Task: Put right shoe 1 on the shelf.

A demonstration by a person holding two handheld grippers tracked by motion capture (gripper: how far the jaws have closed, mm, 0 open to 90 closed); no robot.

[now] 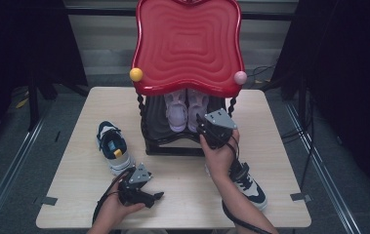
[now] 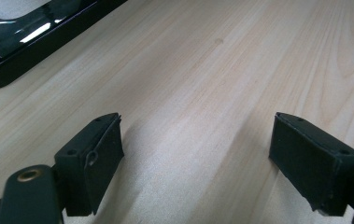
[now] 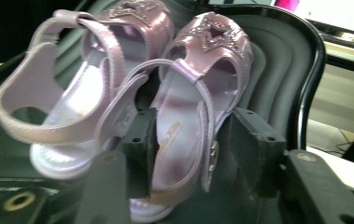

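Note:
Two pale pink sandals [image 1: 176, 114] stand side by side on the black lower shelf [image 1: 163, 141] of a small rack with a red wavy top [image 1: 187, 44]. My right gripper [image 1: 203, 123] reaches in at the right sandal [image 3: 198, 84]. Its jaws straddle that sandal's heel end, and a dark gap shows beside the right pad, so my right gripper [image 3: 195, 149] is open. The left sandal [image 3: 72, 93] lies just beside it. My left gripper [image 1: 155, 197] rests low over the bare tabletop near the front edge. In its own view my left gripper [image 2: 195, 154] is open with nothing between the jaws.
A navy and white sneaker [image 1: 112, 146] lies on the wooden table [image 1: 182, 170] left of the rack. Another sneaker [image 1: 251, 187] lies at the front right under my right forearm. A yellow ball [image 1: 135, 74] and a pink ball [image 1: 240, 77] sit on the red top's corners. The shelf's black edge [image 2: 25, 51] is nearby.

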